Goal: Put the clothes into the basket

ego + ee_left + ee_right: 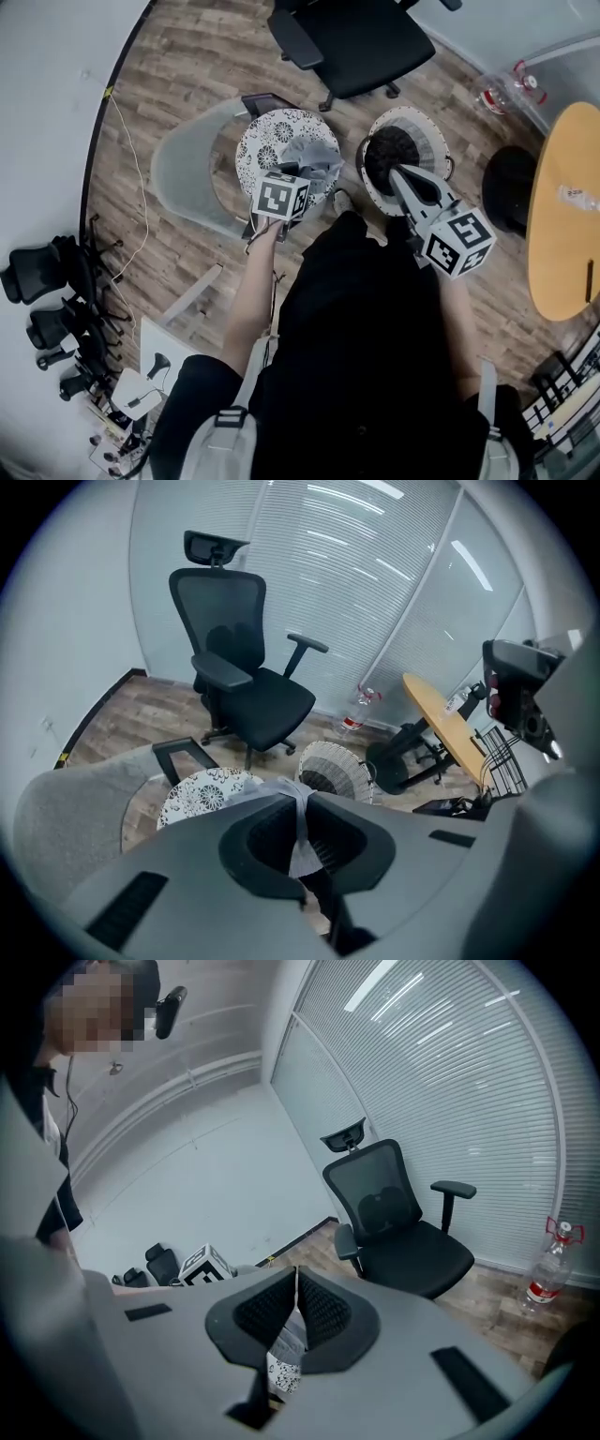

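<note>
While the left claw (298, 178) stays out of the basket, it is clamped tight on a grey cloth (315, 155), which hangs bunched over the round patterned seat (267, 141) of a grey shell chair (178, 169). In the left gripper view the cloth (302, 850) runs down between the closed pads. The white wicker basket (429, 131) stands on the wood floor just right of that seat, mouth up, with only a narrow strip of floor between seat edge and basket rim. The right claw (400, 175) shows over the basket's dark inside in the head view; in its own view its jaws (296, 1274) meet at the tips with nothing pinched.

A black office chair (361, 37) closes the far side behind both seat and basket (its armrest reaches toward the patterned seat). To the right, a black round foot (511, 187) sits near the basket, and the curved edge of a wooden desk (562, 206) lies beyond it. A water bottle (502, 91) lies by the far wall. The widest bare floor is left of the grey chair, crossed by a thin cable (141, 197), with loose chair parts (47, 281) against the wall.
</note>
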Tool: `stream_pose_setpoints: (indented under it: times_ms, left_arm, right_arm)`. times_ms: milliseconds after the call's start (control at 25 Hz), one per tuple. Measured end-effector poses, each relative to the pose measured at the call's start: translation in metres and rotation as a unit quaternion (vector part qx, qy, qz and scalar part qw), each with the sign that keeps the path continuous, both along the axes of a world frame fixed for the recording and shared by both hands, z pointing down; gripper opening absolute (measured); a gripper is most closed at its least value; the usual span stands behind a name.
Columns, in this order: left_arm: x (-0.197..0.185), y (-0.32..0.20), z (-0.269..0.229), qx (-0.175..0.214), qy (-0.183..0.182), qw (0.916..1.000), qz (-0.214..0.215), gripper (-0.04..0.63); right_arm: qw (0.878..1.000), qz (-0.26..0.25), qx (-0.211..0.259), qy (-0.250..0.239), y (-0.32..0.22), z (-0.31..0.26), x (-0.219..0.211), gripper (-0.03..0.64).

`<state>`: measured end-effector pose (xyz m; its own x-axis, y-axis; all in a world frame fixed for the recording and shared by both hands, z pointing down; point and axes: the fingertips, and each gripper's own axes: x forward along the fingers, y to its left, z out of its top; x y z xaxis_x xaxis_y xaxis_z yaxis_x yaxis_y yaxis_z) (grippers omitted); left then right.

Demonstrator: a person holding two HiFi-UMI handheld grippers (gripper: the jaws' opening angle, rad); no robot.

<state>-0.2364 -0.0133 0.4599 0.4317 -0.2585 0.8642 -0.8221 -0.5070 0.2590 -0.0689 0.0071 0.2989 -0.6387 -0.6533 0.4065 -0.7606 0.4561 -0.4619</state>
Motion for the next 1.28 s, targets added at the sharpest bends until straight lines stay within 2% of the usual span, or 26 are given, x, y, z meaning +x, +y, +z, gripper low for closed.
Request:
stream_pose_setpoints:
  times_ms: [240,560,1040,1280]
  left_arm:
    - [0.031,-0.001,-0.038,0.017,0.007,0.9989,0.043,0.022]
    - [0.091,-0.003,-0.078,0.054,0.034,0.9940,0.089,0.022]
    - [0.188,0.018,-0.108,0.058,0.065,0.9875,0.131,0.023]
    - [0.234,0.032,-0.103,0.053,0.060,0.9847,0.154,0.023]
  right_arm:
    - [0.999,0.033,0.012,-0.005,-0.001,-0.007,0.023,0.018]
    - [0.998,0.068,0.012,-0.003,0.012,-0.007,0.078,0.018]
    - [0.994,0.111,0.016,-0.010,0.039,-0.013,0.165,0.018]
    - [0.992,0.124,0.006,-0.015,0.052,-0.003,0.206,0.018]
